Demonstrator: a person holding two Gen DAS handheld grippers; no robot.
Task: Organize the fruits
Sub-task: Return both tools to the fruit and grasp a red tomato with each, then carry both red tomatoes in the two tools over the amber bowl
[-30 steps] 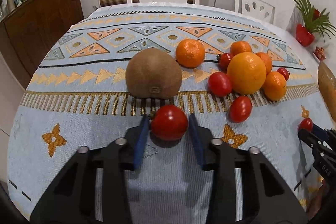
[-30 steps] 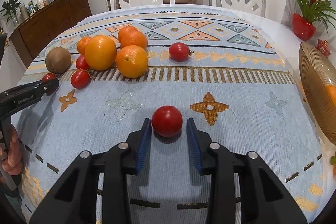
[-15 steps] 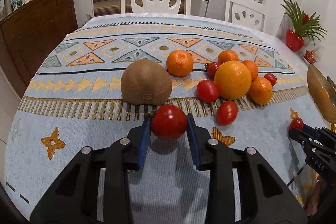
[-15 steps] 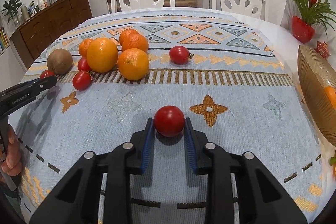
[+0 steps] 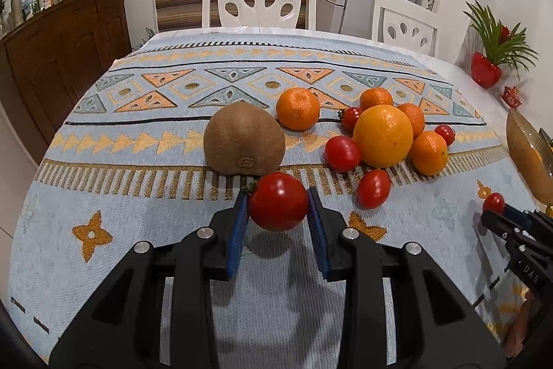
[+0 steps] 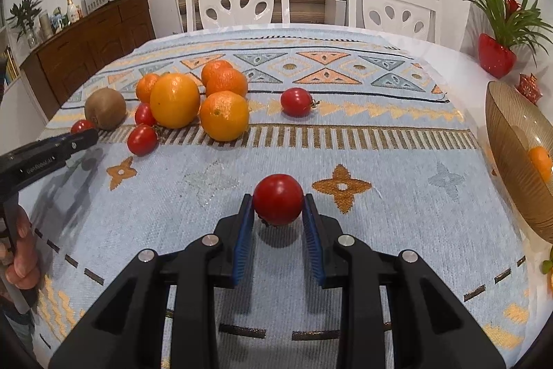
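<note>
Round red tomatoes sit pinched in your left gripper and right gripper; the ribbed amber glass bowl lies nearer your right.

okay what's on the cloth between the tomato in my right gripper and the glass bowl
Nothing: in the right wrist view, only bare patterned tablecloth separates the gripped tomato from the bowl.

Two round red tomatoes hang lifted above the cloth (shadows beneath), oranges clustered beyond.
</note>
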